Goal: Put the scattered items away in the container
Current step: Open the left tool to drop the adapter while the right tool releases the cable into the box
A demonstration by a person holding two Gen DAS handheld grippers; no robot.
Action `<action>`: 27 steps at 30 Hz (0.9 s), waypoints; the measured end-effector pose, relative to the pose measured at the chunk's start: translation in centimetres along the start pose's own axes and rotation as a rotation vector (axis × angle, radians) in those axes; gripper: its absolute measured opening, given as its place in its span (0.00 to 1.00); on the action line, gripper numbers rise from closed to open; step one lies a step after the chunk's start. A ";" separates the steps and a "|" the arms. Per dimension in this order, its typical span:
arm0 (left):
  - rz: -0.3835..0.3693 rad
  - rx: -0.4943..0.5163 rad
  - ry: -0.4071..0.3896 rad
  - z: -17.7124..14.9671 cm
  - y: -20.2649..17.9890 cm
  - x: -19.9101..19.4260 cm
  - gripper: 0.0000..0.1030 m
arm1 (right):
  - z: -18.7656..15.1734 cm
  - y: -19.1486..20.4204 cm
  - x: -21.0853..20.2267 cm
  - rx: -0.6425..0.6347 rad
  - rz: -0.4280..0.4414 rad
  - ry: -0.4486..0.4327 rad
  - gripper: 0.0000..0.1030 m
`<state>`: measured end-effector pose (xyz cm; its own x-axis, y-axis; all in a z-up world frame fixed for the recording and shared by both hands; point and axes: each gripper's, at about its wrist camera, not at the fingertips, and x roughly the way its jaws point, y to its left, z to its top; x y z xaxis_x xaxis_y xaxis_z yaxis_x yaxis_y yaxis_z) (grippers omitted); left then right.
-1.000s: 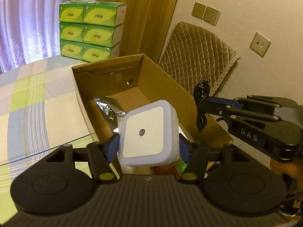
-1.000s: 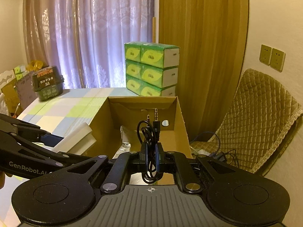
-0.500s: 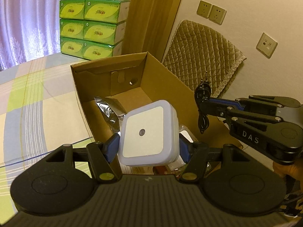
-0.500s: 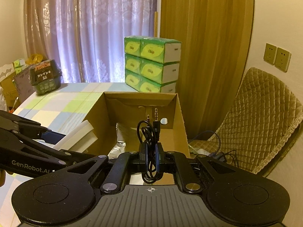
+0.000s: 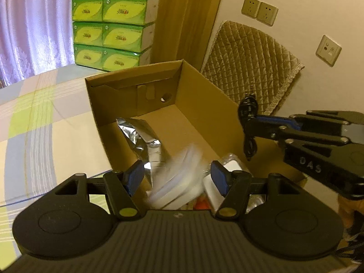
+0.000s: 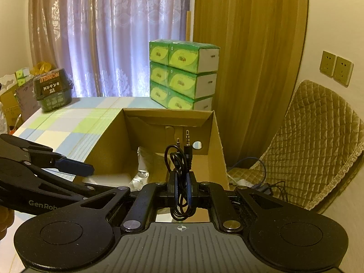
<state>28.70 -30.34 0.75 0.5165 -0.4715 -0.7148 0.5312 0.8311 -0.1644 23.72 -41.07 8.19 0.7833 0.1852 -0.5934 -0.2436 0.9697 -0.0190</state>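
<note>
An open cardboard box (image 5: 200, 95) (image 6: 107, 141) sits on the checked tablecloth. My left gripper (image 5: 177, 177) hangs open over its near end. A white square night light (image 5: 179, 182) is a blur between and below the fingers, falling into the box. A silver foil pouch (image 5: 136, 132) (image 6: 145, 161) and other small white items (image 5: 232, 166) lie inside. My right gripper (image 6: 182, 182) is shut on a coiled black audio cable (image 6: 179, 159) (image 5: 249, 122), held above the box's right wall.
A stack of green tissue packs (image 5: 111, 29) (image 6: 182, 75) stands behind the box. A quilted chair (image 5: 250, 63) (image 6: 314, 136) stands to the right by the wall sockets. A dark tub (image 6: 53, 91) rests at the table's far left. Cables (image 6: 257, 177) trail under the chair.
My left gripper has opened and let go of the white night light, which now drops into the box. The right gripper still holds the cable, shifted slightly.
</note>
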 end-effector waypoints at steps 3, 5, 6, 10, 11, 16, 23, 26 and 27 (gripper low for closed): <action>0.007 0.005 -0.006 -0.2 0.3 -0.3 0.58 | 0.0 0.0 0.0 0.000 0.000 0.000 0.09; 0.009 0.002 -0.007 -0.4 0.5 -0.6 0.58 | 0.0 0.0 0.1 0.000 0.001 0.001 0.09; 0.008 -0.001 -0.006 -0.6 0.6 -0.7 0.58 | 0.0 0.0 0.1 0.000 0.003 0.002 0.09; 0.011 -0.004 -0.004 -1.0 0.9 -1.2 0.58 | 0.0 0.3 0.1 -0.004 0.010 0.002 0.09; 0.010 -0.006 -0.005 -1.1 1.0 -1.4 0.58 | 0.1 0.4 0.1 -0.006 0.011 0.002 0.09; 0.011 -0.011 -0.011 -1.2 1.2 -1.9 0.58 | 0.5 0.8 0.2 -0.015 0.016 -0.001 0.09; 0.010 -0.012 -0.016 -1.2 1.2 -2.3 0.58 | 0.8 1.4 0.3 -0.024 0.022 -0.002 0.09; 0.009 -0.012 -0.018 -1.2 1.2 -2.4 0.58 | 0.9 1.6 0.3 -0.028 0.025 -0.003 0.09; 0.009 -0.011 -0.019 -1.1 1.2 -2.5 0.58 | 0.9 1.6 0.4 -0.029 0.026 -0.003 0.09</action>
<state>27.30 -27.82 1.56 0.5338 -0.4697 -0.7031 0.5191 0.8385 -0.1660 24.16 -39.26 8.68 0.7781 0.2108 -0.5917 -0.2806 0.9594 -0.0272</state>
